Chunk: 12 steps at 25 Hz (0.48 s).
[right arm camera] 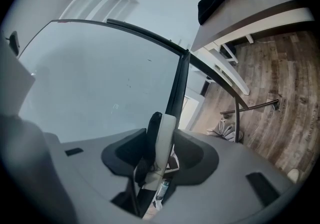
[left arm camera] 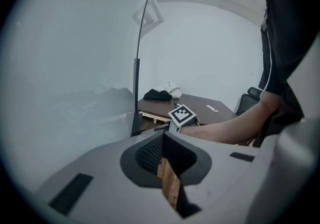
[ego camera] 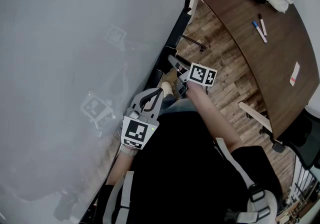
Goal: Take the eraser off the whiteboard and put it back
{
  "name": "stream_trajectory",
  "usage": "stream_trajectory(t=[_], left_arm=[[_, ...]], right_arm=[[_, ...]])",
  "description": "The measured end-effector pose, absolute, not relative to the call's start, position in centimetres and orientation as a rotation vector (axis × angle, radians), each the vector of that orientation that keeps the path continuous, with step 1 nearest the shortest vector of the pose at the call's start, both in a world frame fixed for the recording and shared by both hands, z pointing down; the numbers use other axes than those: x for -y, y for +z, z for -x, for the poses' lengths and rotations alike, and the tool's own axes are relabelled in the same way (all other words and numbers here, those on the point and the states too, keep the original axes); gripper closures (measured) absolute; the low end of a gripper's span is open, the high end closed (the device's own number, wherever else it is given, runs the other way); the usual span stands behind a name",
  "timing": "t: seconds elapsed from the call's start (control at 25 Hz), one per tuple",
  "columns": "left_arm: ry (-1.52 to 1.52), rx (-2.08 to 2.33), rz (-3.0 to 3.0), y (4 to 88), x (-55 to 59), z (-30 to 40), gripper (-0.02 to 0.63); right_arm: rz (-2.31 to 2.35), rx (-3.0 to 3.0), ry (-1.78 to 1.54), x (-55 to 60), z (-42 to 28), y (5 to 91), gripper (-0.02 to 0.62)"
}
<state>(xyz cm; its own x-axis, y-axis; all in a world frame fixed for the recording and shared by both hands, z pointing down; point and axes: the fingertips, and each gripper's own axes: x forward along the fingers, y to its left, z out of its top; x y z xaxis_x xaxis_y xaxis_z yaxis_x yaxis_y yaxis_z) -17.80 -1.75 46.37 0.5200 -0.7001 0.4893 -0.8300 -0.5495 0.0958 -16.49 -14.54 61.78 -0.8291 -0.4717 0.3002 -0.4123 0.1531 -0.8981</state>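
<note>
Whiteboard (ego camera: 75,43) surface fills most of the scene. The right hand-held gripper (right arm camera: 161,144) is clamped on the eraser (right arm camera: 165,130), which is off the whiteboard, beside its edge. Removal looks done and putting it back remains. The left hand-held gripper (left arm camera: 163,154) hangs near the whiteboard, jaws together, empty.

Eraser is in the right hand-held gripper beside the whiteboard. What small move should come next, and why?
Probably ease the right hand-held gripper sideways toward the whiteboard until the eraser meets the surface with its dark felt. The eraser stands upright between the jaws, felt side facing the board, close to the dark frame but apparently not yet on the board.
</note>
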Motion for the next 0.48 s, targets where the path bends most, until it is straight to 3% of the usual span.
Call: stream_trajectory(t=[0.48], left_arm=[[0.604,1.25,-2.462,46.6,1.6,17.5,0.598]], right_arm=[[0.872,-2.38,-1.845,14.5,18.2,62.4,0.359]])
